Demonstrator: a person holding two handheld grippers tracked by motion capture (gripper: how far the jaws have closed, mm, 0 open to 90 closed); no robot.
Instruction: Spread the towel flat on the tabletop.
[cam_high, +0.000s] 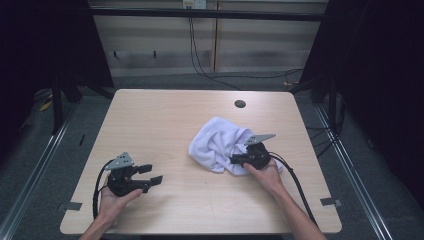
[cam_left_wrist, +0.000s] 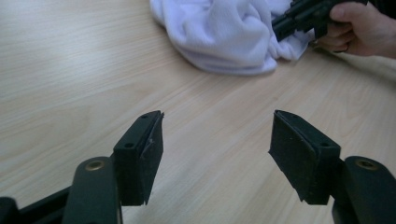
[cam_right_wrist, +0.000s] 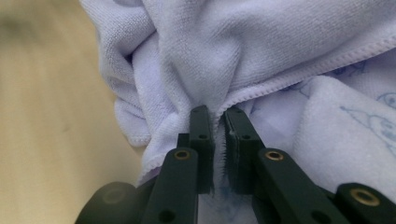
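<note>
Evenly and softly lit desk (cam_high: 165, 120) in the high view, dark surround left and right, faint shadows only. Slight softness throughout. Sharp on the near fingers (cam_left_wrist: 140, 154) in the left gripper view, pale glare top left. Blurred, smeared desk left of the white towel (cam_right_wrist: 261, 51) in the right gripper view.

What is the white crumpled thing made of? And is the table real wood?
The white cloth looks like soft terry or microfibre: its surface is fuzzy with tiny loops, it has a stitched hem and a faint blue print, and it bunches into folds where the right gripper pinches it. The table shows pale wood grain with a smooth matte finish; it may be a laminate rather than solid wood.
</note>
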